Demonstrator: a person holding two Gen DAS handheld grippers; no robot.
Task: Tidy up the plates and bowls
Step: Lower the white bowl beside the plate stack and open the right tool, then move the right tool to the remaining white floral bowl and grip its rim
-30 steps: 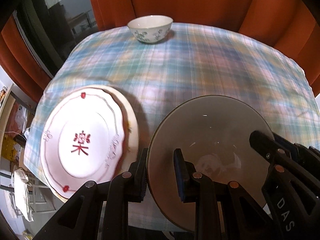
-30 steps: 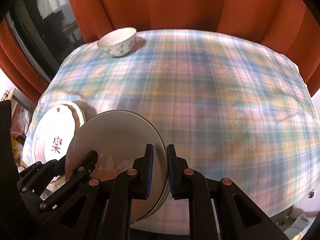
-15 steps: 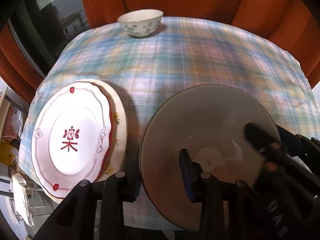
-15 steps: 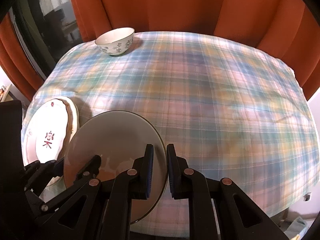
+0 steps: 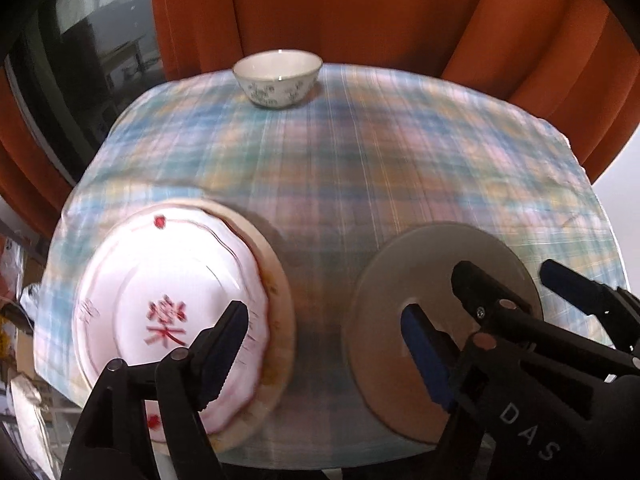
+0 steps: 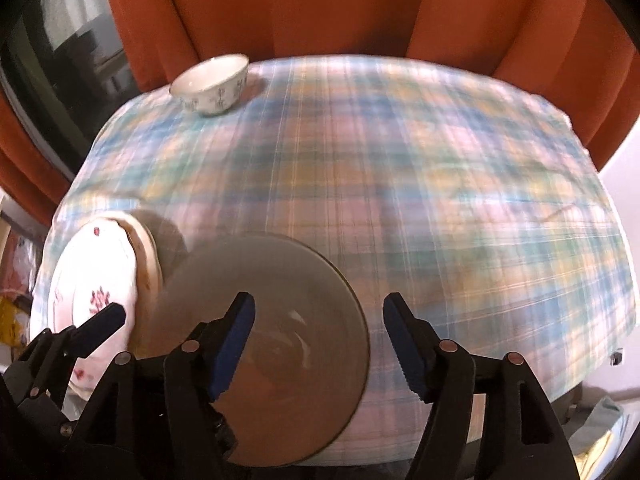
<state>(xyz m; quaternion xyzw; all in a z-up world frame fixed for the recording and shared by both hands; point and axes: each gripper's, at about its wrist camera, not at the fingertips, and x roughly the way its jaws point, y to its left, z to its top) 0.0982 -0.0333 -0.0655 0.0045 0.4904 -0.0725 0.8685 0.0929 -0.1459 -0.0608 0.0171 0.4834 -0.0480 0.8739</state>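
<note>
Both grippers, left (image 5: 324,344) and right (image 6: 318,344), are opening, their fingers now spread off the grey plate's (image 6: 280,320) rim after pinching it a second ago. It is lying free on the bench (image 6: 440,200) beside the white plates (image 5: 160,300); the bowl (image 5: 278,82) is waiting far back.

Three plates (image 5: 420,280), one bowl (image 5: 277,78), two tools (image 6: 320,336).

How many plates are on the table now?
3: grey plate at the near edge; white plate with red character stacked on a cream plate at the left. More may hide underneath.
</note>
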